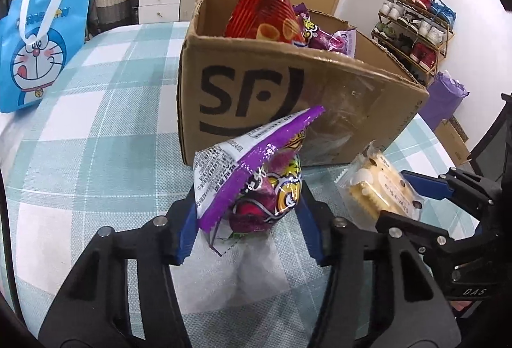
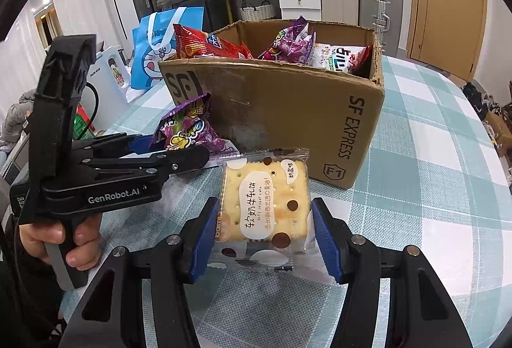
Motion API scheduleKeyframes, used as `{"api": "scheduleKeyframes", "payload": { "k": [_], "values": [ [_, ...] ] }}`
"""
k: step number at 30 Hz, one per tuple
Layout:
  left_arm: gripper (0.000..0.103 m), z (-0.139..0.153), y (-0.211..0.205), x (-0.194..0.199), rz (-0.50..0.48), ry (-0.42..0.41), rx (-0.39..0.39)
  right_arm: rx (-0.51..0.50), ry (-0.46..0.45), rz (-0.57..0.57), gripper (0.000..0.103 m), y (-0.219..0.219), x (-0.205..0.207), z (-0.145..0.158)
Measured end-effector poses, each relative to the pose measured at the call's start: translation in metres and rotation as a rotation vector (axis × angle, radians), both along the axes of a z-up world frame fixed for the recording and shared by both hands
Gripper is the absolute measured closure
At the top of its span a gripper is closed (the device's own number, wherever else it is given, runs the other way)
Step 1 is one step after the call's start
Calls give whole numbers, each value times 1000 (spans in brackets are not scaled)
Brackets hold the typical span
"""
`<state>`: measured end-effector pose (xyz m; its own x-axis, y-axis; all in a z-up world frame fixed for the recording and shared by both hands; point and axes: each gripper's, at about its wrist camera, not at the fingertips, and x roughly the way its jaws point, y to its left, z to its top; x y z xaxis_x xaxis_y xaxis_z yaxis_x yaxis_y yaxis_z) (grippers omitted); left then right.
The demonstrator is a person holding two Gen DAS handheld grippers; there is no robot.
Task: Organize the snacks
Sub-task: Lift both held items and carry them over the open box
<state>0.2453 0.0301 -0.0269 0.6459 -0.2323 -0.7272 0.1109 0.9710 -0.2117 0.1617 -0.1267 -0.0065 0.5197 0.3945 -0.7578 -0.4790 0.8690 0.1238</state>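
My left gripper [image 1: 248, 213] is shut on a purple snack bag [image 1: 256, 175] and holds it just in front of the SF cardboard box [image 1: 256, 85]. The bag also shows in the right wrist view [image 2: 185, 130], beside the box [image 2: 288, 111]. My right gripper [image 2: 264, 236] is shut on a clear-wrapped cracker pack [image 2: 265, 204], close to the box's near wall. The pack also shows in the left wrist view [image 1: 380, 185]. The box holds a red snack bag [image 1: 265, 12], purple bags [image 2: 288, 44] and a white bag [image 2: 342, 58].
The table has a teal and white checked cloth [image 1: 96, 130]. A blue Doraemon bag [image 1: 38, 41] stands at its far left edge. A shoe rack [image 1: 416, 28] and a purple bin [image 1: 444, 98] stand beyond the table on the right.
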Motion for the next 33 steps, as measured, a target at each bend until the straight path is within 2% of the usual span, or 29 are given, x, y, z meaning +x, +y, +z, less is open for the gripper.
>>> {"api": "scheduleKeyframes", "payload": {
  "k": [2,15,22,33],
  "values": [
    [54,2,0,-3,-2,-16,-1,1,1,1,45,0,0,0],
    [55,5,1,-12,-24,-41,11,6,-6,5,45,-2,-1,3],
    [55,14,-3,-21,-46,-72,39,9,-23,9,45,-3,-5,8],
    [55,30,-5,-38,-69,-113,41,18,-50,5,45,-7,-11,17]
  ]
}}
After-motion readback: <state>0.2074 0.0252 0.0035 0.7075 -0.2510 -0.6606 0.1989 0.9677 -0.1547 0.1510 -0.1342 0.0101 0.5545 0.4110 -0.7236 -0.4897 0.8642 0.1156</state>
